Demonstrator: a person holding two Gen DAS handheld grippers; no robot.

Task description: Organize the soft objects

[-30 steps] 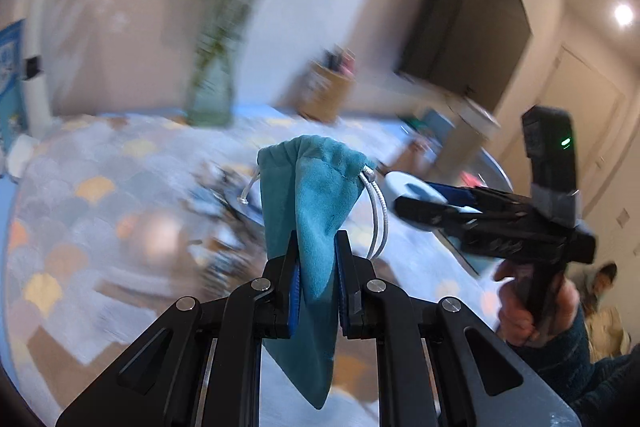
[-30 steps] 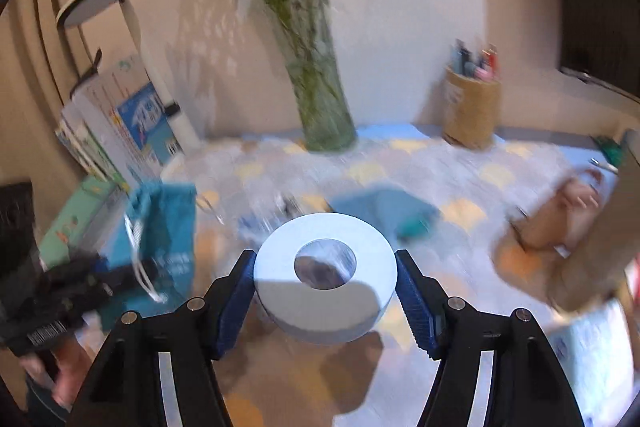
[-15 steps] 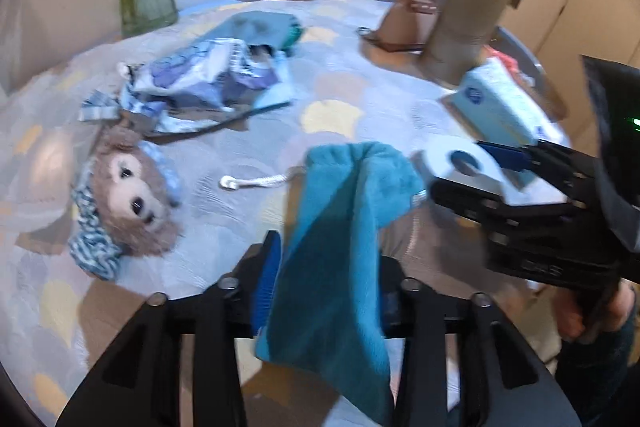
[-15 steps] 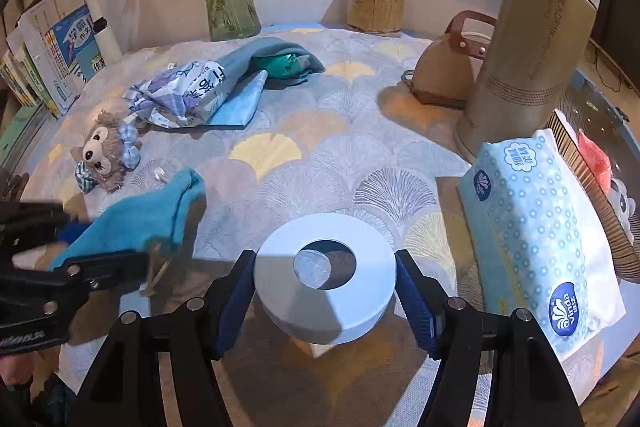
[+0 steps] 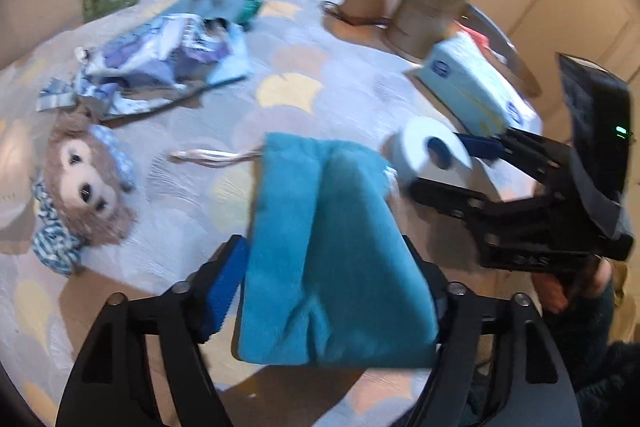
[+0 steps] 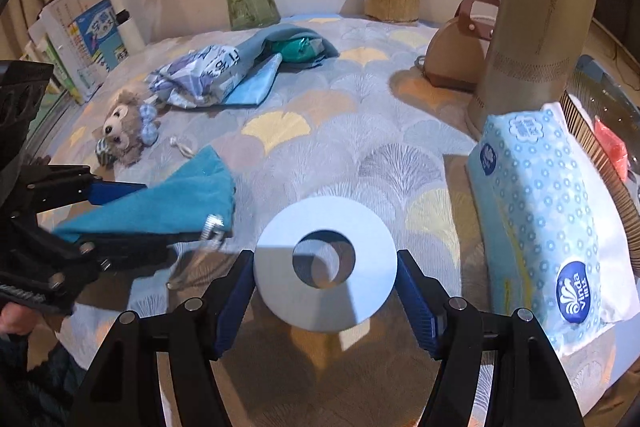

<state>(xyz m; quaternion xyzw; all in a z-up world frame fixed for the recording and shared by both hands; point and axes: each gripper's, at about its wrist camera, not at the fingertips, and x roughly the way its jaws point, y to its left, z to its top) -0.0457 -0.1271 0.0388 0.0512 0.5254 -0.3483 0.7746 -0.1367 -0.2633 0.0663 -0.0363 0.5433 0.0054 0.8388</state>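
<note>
Teal plush fabric fills the gap of the left gripper (image 5: 332, 287), whose jaws have just been opening; the teal drawstring pouch (image 5: 324, 251) lies slack between them, released, drooping toward the patterned tablecloth (image 6: 360, 147). Being limp and light, it is best pinched at its gathered cord end. The tissue roll (image 6: 326, 263) is clamped across its sides by the right gripper (image 6: 326, 297); it is judged light and crushable.

Both grippers tilted downward, side by side

The left gripper (image 5: 324, 291) has just been opening its jaws, a teal pouch (image 5: 320, 259) loose between them; the right gripper (image 6: 326, 301) clamps a paper roll (image 6: 326, 263) at lower centre.
</note>
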